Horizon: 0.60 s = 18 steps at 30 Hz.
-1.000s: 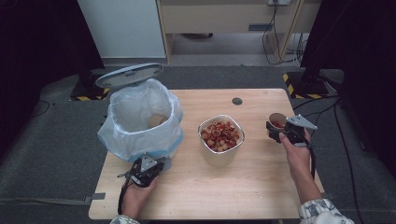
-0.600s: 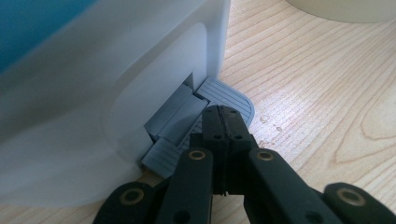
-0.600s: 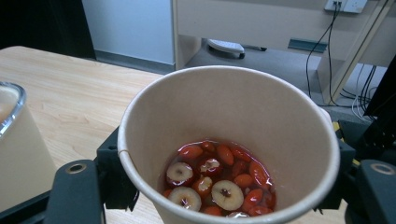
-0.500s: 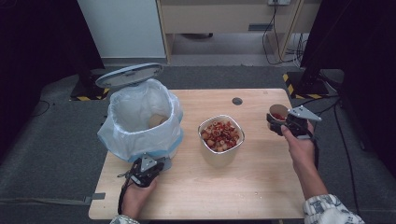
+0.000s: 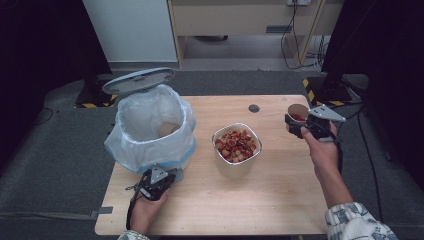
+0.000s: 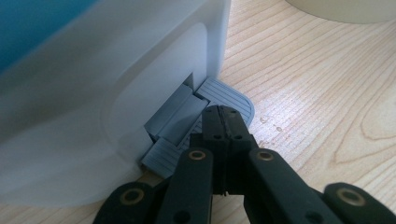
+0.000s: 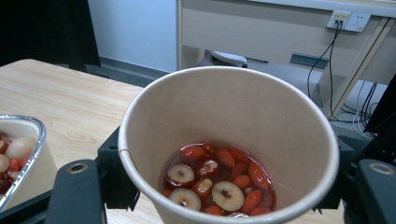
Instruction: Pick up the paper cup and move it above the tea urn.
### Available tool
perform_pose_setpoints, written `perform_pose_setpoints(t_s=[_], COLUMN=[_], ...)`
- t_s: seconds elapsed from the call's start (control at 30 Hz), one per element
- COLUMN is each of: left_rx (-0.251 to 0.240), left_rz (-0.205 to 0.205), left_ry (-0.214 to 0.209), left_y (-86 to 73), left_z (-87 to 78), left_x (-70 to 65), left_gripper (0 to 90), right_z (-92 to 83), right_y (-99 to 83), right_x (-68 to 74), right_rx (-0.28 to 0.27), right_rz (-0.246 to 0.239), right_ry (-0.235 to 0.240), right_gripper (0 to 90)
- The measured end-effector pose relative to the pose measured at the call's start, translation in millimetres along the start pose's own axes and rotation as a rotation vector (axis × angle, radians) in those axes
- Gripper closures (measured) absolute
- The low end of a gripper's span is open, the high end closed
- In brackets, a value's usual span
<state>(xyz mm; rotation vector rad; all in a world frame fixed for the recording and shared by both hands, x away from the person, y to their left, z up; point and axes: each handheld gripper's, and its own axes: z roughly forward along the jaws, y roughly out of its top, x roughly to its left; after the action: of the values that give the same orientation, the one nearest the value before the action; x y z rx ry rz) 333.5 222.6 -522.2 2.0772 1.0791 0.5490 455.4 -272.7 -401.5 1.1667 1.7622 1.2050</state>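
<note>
A paper cup (image 5: 297, 111) with red fruit pieces in liquid hangs above the table's right edge, and my right gripper (image 5: 300, 124) is shut on its sides. In the right gripper view the cup (image 7: 229, 116) stands upright between the black fingers (image 7: 77, 186). My left gripper (image 5: 159, 181) is shut with nothing between its jaws. Its tips (image 6: 223, 116) rest on the grey foot pedal (image 6: 229, 95) of a white bin (image 5: 150, 127). The bin has a plastic liner, its lid (image 5: 139, 80) is raised, and something brown lies inside.
A foil-rimmed bowl (image 5: 236, 165) of red and pale fruit pieces stands at the table's middle, seen also as the bowl (image 7: 21, 158) left of the cup. A small dark disc (image 5: 254, 108) lies near the far edge of the wooden table (image 5: 260, 210).
My right hand has lifted the cup a little higher above the table's right edge. The left gripper has stayed on the pedal, and the lid is still up.
</note>
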Motion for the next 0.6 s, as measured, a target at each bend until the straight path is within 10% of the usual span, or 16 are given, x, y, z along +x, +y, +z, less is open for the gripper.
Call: perform_pose_setpoints(t_s=[0.6], left_rx=[0.000], left_rz=[0.000], left_ry=[0.000], left_y=[0.0], left_z=[0.0], left_x=[0.0], left_gripper=[89.2], right_z=[1.9], right_y=[30.7], right_x=[7.5], right_rx=[-0.019], right_rz=[-0.059], right_ry=[0.003], right_gripper=[28.2])
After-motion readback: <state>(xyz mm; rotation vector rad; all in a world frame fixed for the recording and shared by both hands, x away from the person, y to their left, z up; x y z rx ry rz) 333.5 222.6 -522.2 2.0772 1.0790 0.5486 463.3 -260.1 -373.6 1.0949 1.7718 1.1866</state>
